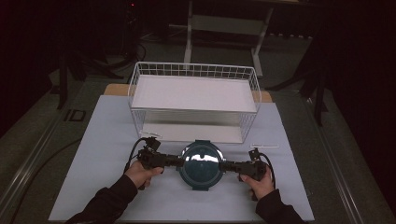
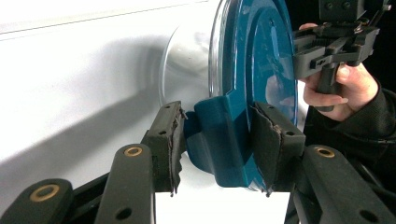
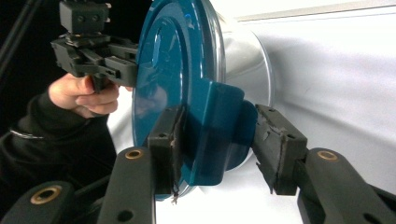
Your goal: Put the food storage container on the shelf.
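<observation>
Teal plastic formed the lid (image 1: 201,168) of a round container (image 2: 187,60), whose clear body showed below the lid in the gripper views. A latch tab (image 2: 219,140) of the same teal stuck out at each side, and a glossy highlight lay across the lid's top. The container sat on the white table (image 1: 102,140), near the front edge, just in front of a white wire rack (image 1: 194,93).

The container was flanked by both grippers, held level and pointed inward at each other. The left gripper (image 1: 173,161) was seen clamped on the left tab, its torn pads (image 2: 175,140) pressed against the tab from both sides. The right gripper (image 1: 226,165) was set about the right tab (image 3: 224,126); one pad (image 3: 173,135) was seen against the lid's face, while a small gap was left between the other pad and the tab, so its jaws were not fully pressed home. Each gripper was held by a hand (image 1: 142,173) in a dark sleeve, entering from the bottom of the high view.
</observation>
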A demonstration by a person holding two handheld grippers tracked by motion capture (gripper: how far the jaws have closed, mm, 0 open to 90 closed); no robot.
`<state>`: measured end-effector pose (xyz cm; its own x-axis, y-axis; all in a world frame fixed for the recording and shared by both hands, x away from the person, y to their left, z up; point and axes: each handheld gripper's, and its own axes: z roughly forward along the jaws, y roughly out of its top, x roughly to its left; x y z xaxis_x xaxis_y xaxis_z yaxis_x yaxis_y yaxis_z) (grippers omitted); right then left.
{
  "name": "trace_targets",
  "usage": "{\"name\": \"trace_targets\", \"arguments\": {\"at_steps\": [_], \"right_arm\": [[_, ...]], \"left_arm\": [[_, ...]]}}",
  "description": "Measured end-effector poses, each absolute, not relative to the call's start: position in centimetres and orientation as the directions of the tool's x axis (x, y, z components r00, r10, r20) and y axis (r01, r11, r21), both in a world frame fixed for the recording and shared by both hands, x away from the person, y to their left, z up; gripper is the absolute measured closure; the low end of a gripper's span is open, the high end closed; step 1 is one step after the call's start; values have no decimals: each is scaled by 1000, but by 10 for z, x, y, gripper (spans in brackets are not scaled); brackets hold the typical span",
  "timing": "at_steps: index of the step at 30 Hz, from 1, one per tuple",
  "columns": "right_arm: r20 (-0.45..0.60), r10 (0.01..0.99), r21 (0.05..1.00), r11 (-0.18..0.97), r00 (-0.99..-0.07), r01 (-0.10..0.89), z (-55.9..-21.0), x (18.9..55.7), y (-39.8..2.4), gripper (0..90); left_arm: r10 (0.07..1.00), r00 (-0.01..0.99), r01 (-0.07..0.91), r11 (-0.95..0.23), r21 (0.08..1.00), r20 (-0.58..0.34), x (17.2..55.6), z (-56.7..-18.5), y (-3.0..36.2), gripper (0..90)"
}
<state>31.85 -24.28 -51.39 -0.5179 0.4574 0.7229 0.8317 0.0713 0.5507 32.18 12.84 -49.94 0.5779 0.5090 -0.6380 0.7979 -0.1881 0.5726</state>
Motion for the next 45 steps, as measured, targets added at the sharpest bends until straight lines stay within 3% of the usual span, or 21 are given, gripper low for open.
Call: {"name": "trace_targets", "arguments": {"at_steps": [25,45], "right_arm": [[712,470,559,70,-522,826,-505,310,-240,572],[666,474,624,69,-576,778,-486,354,-221,572]], "left_arm": [[570,569,783,-156,602,-593,301,-491,123,563],[579,581,740,-84,667,-572,339,-482,143,561]]}}
